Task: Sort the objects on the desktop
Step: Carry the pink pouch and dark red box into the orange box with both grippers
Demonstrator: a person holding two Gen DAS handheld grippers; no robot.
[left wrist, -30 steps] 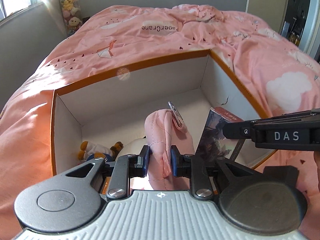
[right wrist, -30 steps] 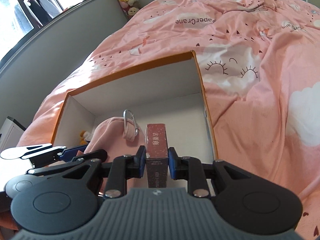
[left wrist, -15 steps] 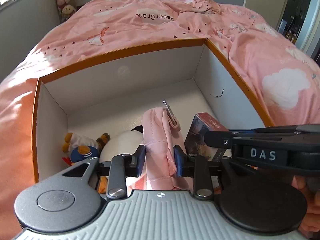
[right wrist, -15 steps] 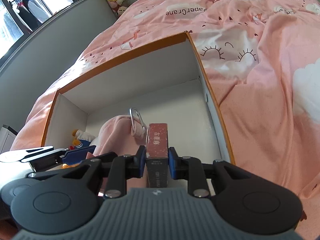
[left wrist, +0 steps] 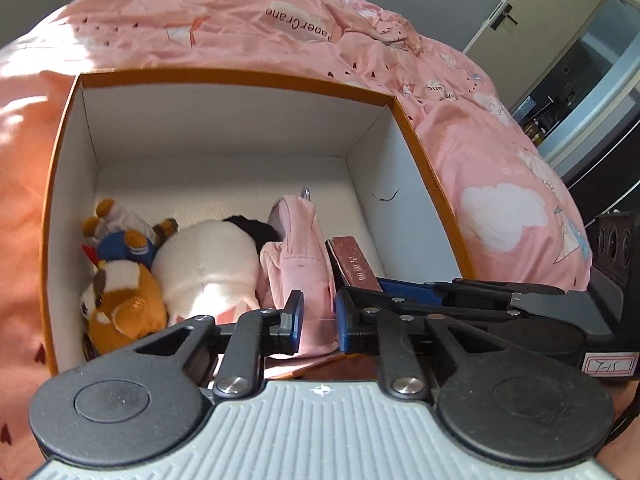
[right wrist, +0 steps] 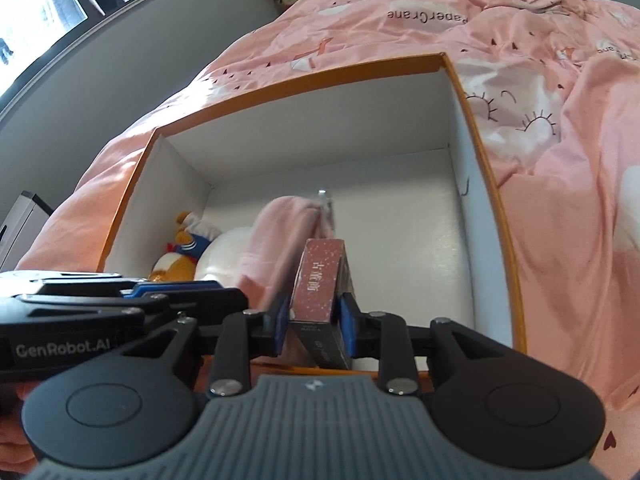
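An open cardboard box with orange rim and white inside (left wrist: 404, 108) (right wrist: 460, 80) lies on the pink bed. My left gripper (left wrist: 318, 320) is shut on a pink fabric pouch (left wrist: 298, 256) with a metal carabiner, held low inside the box. The pouch also shows in the right wrist view (right wrist: 280, 236). My right gripper (right wrist: 312, 322) is shut on a small reddish card box (right wrist: 320, 276), held inside the box just right of the pouch; it also shows in the left wrist view (left wrist: 354, 264).
Plush toys lie at the box's left side: a white and black one (left wrist: 208, 264), an orange one (left wrist: 120, 296) and a blue-dressed one (left wrist: 124, 236). The pink bedspread (right wrist: 560, 160) surrounds the box. A door (left wrist: 536, 12) stands at the far right.
Both grippers have moved down and forward into the box with the pouch and the card box. The plush toys have come into fuller view.
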